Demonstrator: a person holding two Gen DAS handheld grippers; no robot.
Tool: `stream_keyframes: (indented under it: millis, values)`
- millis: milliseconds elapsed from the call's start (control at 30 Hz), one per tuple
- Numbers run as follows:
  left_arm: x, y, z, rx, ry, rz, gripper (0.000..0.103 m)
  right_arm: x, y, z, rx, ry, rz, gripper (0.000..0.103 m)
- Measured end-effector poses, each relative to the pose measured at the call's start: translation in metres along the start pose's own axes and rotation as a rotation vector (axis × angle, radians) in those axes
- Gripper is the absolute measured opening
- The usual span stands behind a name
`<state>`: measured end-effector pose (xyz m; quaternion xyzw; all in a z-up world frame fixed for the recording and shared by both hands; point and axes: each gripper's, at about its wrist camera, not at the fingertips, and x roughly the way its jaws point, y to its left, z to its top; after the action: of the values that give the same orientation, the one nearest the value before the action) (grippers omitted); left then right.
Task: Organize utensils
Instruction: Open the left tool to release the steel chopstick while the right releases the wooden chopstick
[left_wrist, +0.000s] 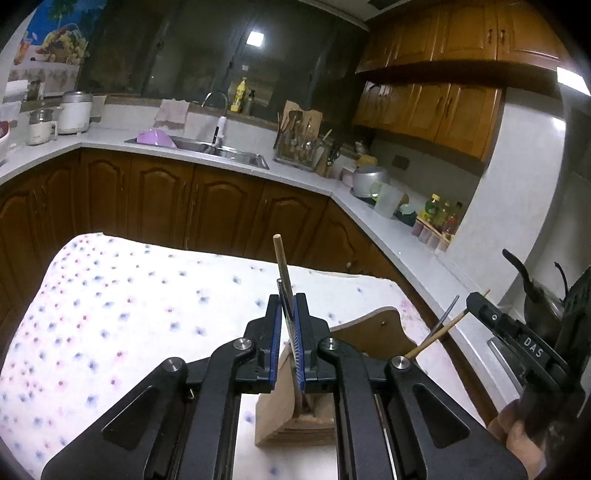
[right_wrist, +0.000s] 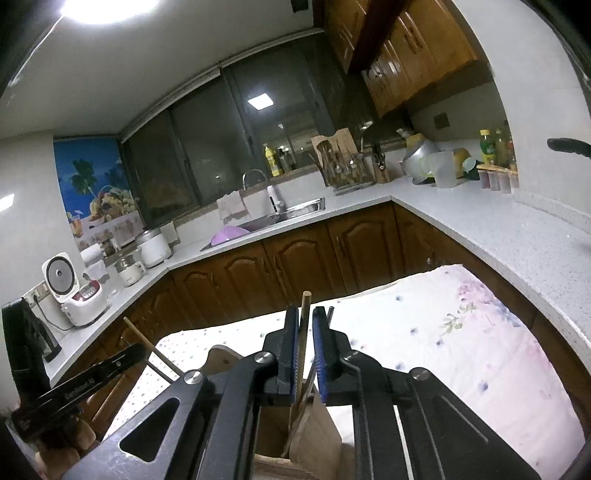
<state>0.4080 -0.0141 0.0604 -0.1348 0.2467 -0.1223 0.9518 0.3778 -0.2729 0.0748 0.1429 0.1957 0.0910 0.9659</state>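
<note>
A wooden utensil holder (left_wrist: 295, 417) stands on the flowered tablecloth (left_wrist: 110, 314); it also shows in the right wrist view (right_wrist: 314, 443). My left gripper (left_wrist: 289, 306) is shut on a wooden chopstick (left_wrist: 281, 258) and a dark metal utensil handle (left_wrist: 285, 295), both standing up from the holder. My right gripper (right_wrist: 306, 321) has its jaws narrowly apart around a wooden chopstick (right_wrist: 305, 314) that rises from the holder; a dark metal handle (right_wrist: 330, 314) stands just right of it. The right gripper also shows in the left wrist view (left_wrist: 476, 299).
A white countertop (left_wrist: 369, 199) runs around the room with a sink (left_wrist: 207, 147), a utensil rack (left_wrist: 299, 144), pots, bottles and rice cookers (right_wrist: 77, 291). Brown cabinets stand beyond the table edge. A chair back (left_wrist: 373, 328) sits right of the holder.
</note>
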Motion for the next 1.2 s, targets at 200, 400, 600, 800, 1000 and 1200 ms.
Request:
stream_keyframes:
  millis: [200, 400, 600, 800, 1000, 1200]
  values:
    - [-0.008, 0.002, 0.001, 0.009, 0.002, 0.023, 0.034, -0.009, -0.003, 0.000, 0.021, -0.016, -0.005, 0.054]
    - [-0.026, 0.006, -0.003, 0.014, -0.006, 0.045, 0.065, -0.022, -0.006, 0.002, 0.045, -0.026, 0.006, 0.072]
    - [-0.048, 0.016, -0.020, 0.001, 0.018, 0.069, 0.089, -0.046, -0.007, -0.005, 0.049, -0.028, 0.034, 0.095]
    - [-0.079, 0.025, -0.046, -0.021, 0.065, 0.064, 0.089, -0.073, -0.001, -0.021, 0.029, 0.016, 0.061, 0.097]
    - [-0.109, 0.024, -0.069, -0.039, 0.103, 0.059, 0.089, -0.109, 0.005, -0.043, 0.008, 0.046, 0.075, 0.098]
    - [-0.132, 0.025, -0.089, -0.056, 0.129, 0.055, 0.090, -0.139, 0.005, -0.065, -0.010, 0.071, 0.066, 0.098]
